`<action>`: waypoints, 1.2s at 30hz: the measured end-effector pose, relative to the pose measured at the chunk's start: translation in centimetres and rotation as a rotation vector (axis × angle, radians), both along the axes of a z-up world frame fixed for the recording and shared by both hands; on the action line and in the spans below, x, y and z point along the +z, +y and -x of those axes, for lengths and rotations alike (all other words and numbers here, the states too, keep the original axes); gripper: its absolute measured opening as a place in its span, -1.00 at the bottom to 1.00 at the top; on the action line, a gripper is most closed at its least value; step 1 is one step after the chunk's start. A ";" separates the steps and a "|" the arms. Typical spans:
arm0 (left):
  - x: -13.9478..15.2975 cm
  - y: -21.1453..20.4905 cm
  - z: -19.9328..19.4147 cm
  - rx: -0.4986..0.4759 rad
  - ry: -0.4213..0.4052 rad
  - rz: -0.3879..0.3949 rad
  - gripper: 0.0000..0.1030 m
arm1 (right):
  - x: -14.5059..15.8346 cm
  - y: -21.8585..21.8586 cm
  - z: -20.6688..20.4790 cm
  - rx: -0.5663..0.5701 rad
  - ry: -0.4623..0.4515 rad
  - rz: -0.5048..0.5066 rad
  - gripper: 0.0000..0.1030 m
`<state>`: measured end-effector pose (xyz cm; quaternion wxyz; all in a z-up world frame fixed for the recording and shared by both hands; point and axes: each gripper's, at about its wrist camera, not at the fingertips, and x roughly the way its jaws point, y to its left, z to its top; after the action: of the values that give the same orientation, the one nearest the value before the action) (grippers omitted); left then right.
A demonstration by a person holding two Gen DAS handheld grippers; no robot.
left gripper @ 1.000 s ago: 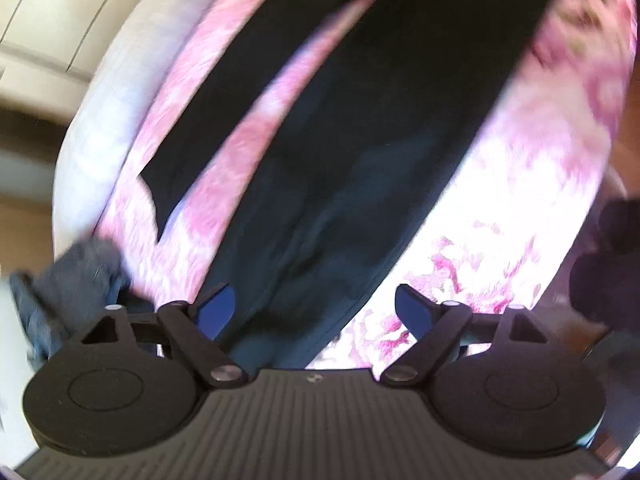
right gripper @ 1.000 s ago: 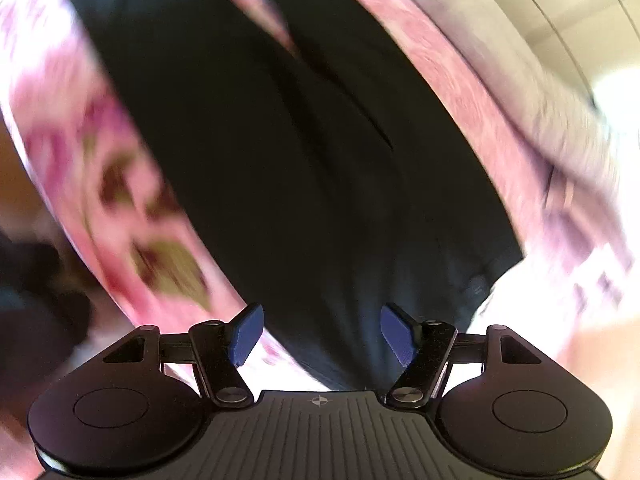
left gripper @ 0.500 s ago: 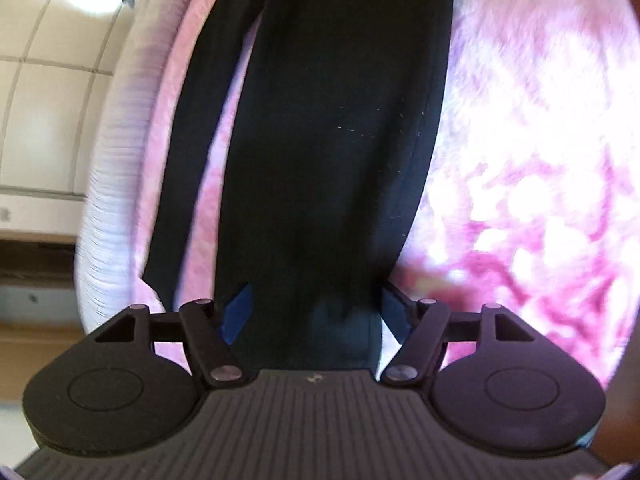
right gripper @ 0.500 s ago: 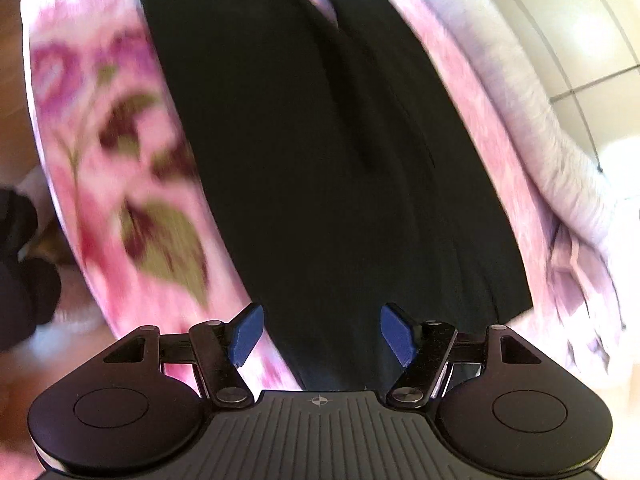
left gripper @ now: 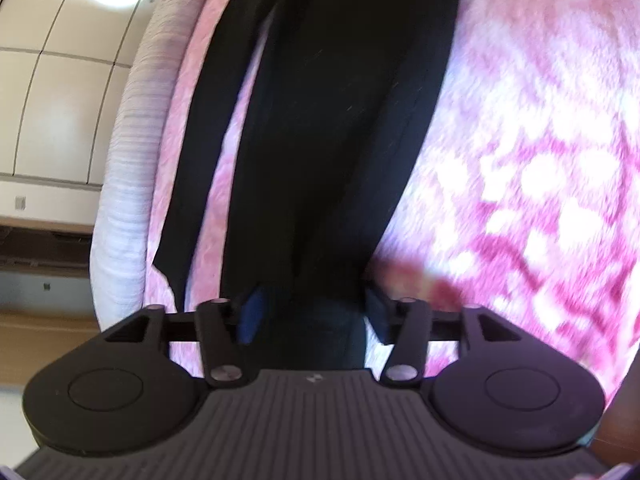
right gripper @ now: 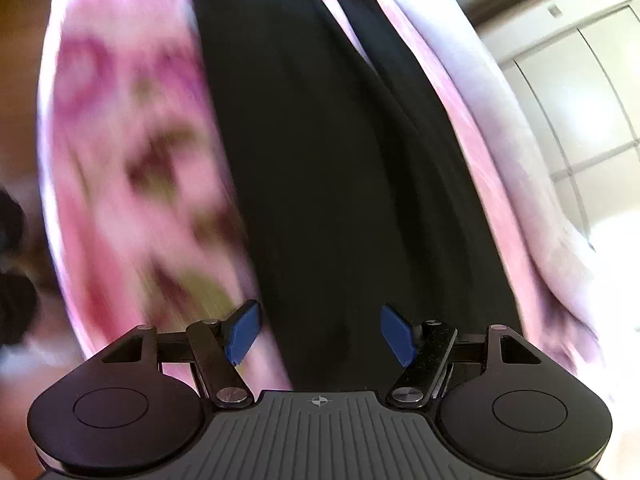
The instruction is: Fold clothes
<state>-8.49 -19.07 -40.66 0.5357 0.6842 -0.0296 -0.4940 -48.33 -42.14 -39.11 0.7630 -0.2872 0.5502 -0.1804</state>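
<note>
A long black garment [left gripper: 332, 128] lies stretched out on a pink floral blanket [left gripper: 532, 184]. In the left wrist view its near end runs between the blue pads of my left gripper [left gripper: 314, 314], which is open around it. In the right wrist view the same black garment [right gripper: 340, 160] runs away from my right gripper [right gripper: 320, 330], whose blue pads stand wide apart over the near end of the cloth. Whether either gripper touches the fabric is hidden by blur.
A white ribbed cover [left gripper: 124, 184] edges the blanket on the left of the left wrist view and also shows in the right wrist view [right gripper: 516, 128]. Pale wall panels [left gripper: 52, 92] lie beyond. A dark shape [right gripper: 12, 276] sits at the left edge.
Both grippers have swung in line with the garment and come down close to its near end. The left gripper's jaws have narrowed a little around the cloth. The right jaws stay wide.
</note>
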 end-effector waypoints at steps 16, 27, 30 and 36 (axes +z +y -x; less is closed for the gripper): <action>-0.2 -1.0 0.2 -0.025 -0.040 0.048 0.26 | -2.1 -7.7 6.7 -0.205 0.211 0.151 0.32; -0.9 1.3 -8.2 0.102 -0.167 -0.064 -0.61 | -3.6 -8.8 8.8 -0.177 0.250 0.196 0.32; -1.1 1.3 -8.3 0.099 -0.161 -0.071 -0.77 | -3.7 -8.4 9.1 -0.166 0.251 0.204 0.32; -1.5 2.4 -7.8 0.109 -0.151 -0.088 -0.91 | -3.9 -8.4 10.4 -0.177 0.279 0.204 -0.24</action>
<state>-0.67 -16.72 -42.14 0.5272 0.7431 -0.0108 -0.4119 -58.73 -50.56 -43.00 0.6274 -0.3359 0.6527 -0.2599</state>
